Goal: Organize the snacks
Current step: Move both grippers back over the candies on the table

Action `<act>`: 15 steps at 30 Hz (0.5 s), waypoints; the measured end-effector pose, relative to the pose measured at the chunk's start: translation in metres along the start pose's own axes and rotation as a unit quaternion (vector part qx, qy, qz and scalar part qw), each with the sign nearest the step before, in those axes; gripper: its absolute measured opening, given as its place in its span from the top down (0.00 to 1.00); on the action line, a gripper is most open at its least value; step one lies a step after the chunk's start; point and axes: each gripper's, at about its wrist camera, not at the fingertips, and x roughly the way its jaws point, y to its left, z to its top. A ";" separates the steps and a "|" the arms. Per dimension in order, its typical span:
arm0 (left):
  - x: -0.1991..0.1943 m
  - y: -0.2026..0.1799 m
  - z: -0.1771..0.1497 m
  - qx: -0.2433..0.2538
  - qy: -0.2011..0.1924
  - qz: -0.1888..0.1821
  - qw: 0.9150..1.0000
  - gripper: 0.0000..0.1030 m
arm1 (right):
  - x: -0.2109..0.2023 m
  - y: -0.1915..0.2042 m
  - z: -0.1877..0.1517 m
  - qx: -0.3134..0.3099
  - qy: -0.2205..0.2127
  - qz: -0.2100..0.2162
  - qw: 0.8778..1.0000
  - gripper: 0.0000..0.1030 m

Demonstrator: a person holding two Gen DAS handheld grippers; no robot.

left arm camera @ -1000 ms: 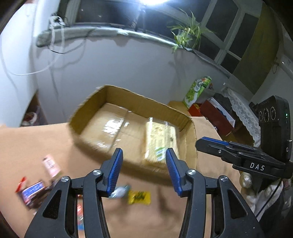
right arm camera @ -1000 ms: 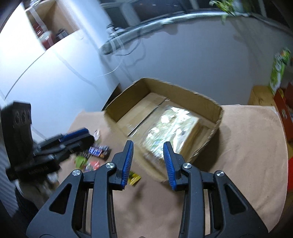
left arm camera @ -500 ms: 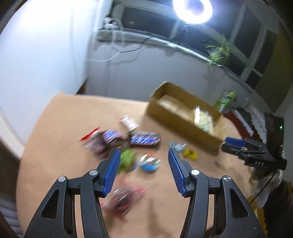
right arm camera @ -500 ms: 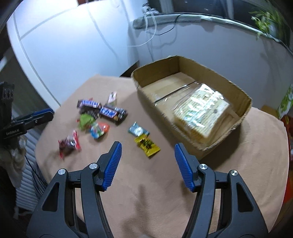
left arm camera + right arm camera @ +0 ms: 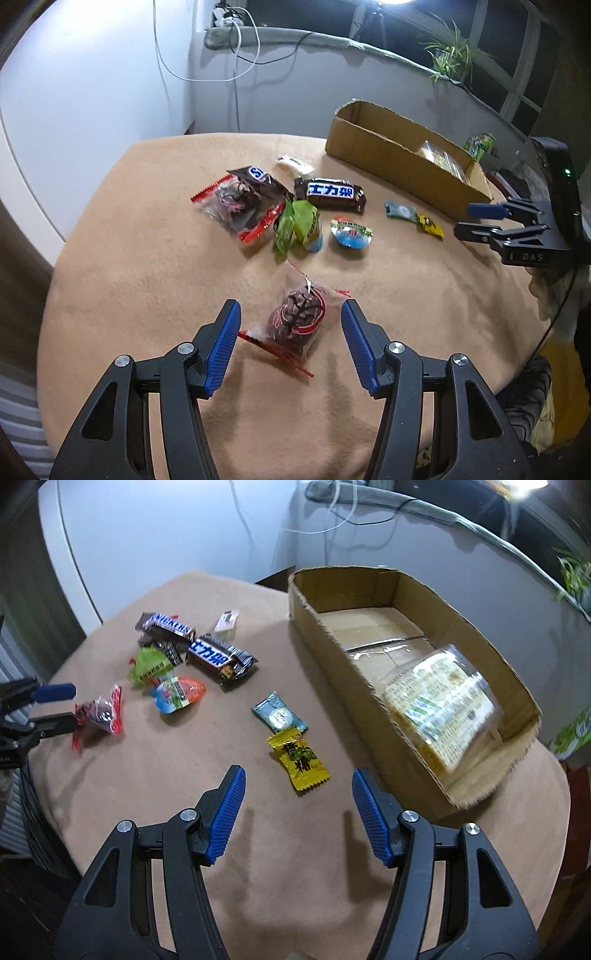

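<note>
Between your left tool's [image 5: 290,343] spread, empty blue pads at the bottom of the left view lies a clear red-edged packet [image 5: 295,319] of dark snacks. Its long axis runs from lower left to upper right of the frame, one corner pointing up at the loose pile. Your right tool [image 5: 298,810] also stands wide and holds nothing. Just above it in the right view lies a yellow candy [image 5: 299,760], its length tilting from upper left to lower right, with a teal candy [image 5: 279,712] touching its upper end.

Farther up the worktop [image 5: 147,295] in the left view sit a green packet [image 5: 299,227], a blue-and-orange jelly cup [image 5: 351,232], a second red-edged packet [image 5: 240,203], and a dark chocolate bar [image 5: 334,192] lying almost level across the frame. Another bar [image 5: 164,626] and a small white packet [image 5: 227,620] lie beyond.

At the far right of the right view, the cardboard box [image 5: 369,679] runs from upper left to lower right and holds only one clear-wrapped biscuit pack [image 5: 439,705] at its near end. I judge the sorting barely begun: one item is boxed and about nine are left.
</note>
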 end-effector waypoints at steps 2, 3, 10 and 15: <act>0.003 0.001 0.000 0.002 0.003 0.002 1.000 0.43 | 0.006 0.003 0.003 -0.011 0.008 -0.005 1.000 0.39; 0.004 0.002 0.000 0.004 0.004 0.003 1.000 0.43 | 0.010 0.004 0.005 -0.015 0.013 -0.009 1.000 0.39; 0.013 0.003 0.000 0.017 0.012 0.000 1.000 0.43 | 0.033 0.006 0.012 -0.026 0.033 -0.021 0.999 0.39; 0.020 0.002 0.003 0.022 0.014 -0.008 1.000 0.43 | 0.041 0.015 0.015 -0.042 0.043 -0.023 0.998 0.39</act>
